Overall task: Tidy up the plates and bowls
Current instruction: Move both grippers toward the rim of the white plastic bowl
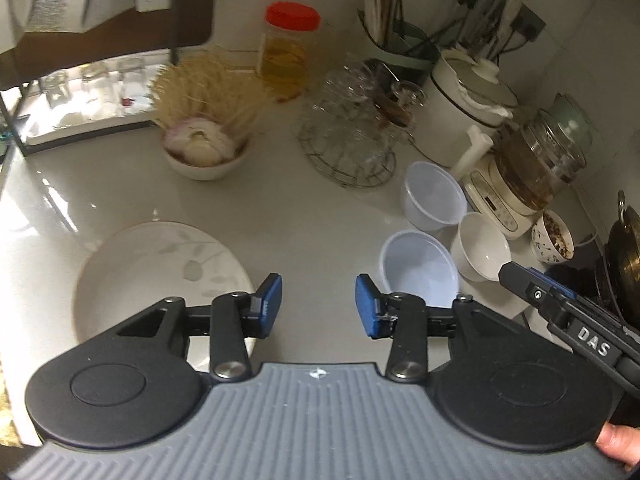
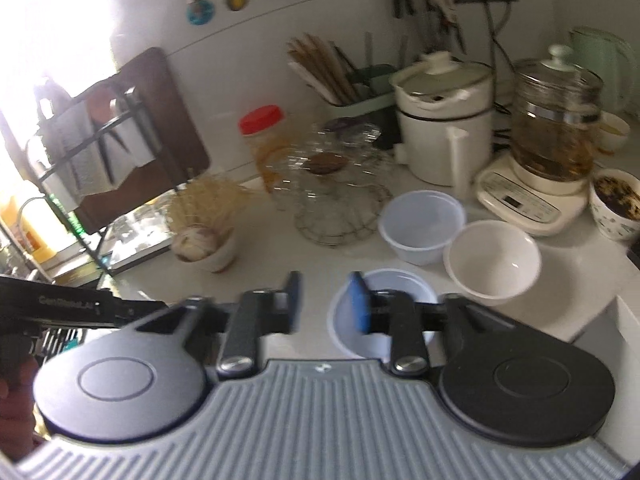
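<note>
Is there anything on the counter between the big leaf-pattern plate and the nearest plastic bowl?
No. In the left wrist view, only bare counter separates the plate from the plastic bowl; the open left gripper hangs over that gap.

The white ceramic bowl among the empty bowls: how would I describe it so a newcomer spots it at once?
Find the white electric base with the glass kettle at the right of the counter. Just in front sits a cluster of three empty bowls; the white ceramic bowl is the rightmost. Its two neighbours, the translucent plastic bowls, are bluish and thin-walled, while it is opaque, glossy and thicker.
</note>
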Available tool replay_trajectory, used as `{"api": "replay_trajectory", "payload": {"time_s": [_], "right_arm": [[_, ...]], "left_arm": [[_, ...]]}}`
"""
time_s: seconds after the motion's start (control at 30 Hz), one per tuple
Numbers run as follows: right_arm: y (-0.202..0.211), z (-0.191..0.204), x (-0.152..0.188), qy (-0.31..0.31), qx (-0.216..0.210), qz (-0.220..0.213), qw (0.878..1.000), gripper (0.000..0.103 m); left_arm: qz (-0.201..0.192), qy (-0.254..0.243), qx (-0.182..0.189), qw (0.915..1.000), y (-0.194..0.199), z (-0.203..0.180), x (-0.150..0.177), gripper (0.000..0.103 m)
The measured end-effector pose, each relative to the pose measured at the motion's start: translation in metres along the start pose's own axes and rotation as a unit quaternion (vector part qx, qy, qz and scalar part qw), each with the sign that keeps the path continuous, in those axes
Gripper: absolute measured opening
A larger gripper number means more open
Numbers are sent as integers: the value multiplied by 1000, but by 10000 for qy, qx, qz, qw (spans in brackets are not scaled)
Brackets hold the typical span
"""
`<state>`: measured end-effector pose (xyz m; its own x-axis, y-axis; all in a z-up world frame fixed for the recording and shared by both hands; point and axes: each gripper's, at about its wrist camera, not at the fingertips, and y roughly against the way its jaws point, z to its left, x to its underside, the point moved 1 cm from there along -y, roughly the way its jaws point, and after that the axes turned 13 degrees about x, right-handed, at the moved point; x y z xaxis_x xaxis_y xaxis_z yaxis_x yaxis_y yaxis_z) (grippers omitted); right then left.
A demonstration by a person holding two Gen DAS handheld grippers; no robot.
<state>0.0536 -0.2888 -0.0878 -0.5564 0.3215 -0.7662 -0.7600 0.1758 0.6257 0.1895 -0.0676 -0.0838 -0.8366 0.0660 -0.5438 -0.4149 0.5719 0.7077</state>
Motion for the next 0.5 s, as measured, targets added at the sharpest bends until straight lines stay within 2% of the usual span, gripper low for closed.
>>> {"api": "replay_trajectory", "payload": {"time_s": [0.03,0.07,0.5], "right_arm": [[-1,-7,1,-65,5,3,10000,61],[-3,-13,2,-103,14,39,9999,62],[-48,-72,22,-522,215,687,9960,61]], "left_arm": [[44,-11,38,10000,-7,-4,0,47],[84,-16,58,9999,-12,-7,0,47],[498,22,225,9985,-92,-25,6,49]]}}
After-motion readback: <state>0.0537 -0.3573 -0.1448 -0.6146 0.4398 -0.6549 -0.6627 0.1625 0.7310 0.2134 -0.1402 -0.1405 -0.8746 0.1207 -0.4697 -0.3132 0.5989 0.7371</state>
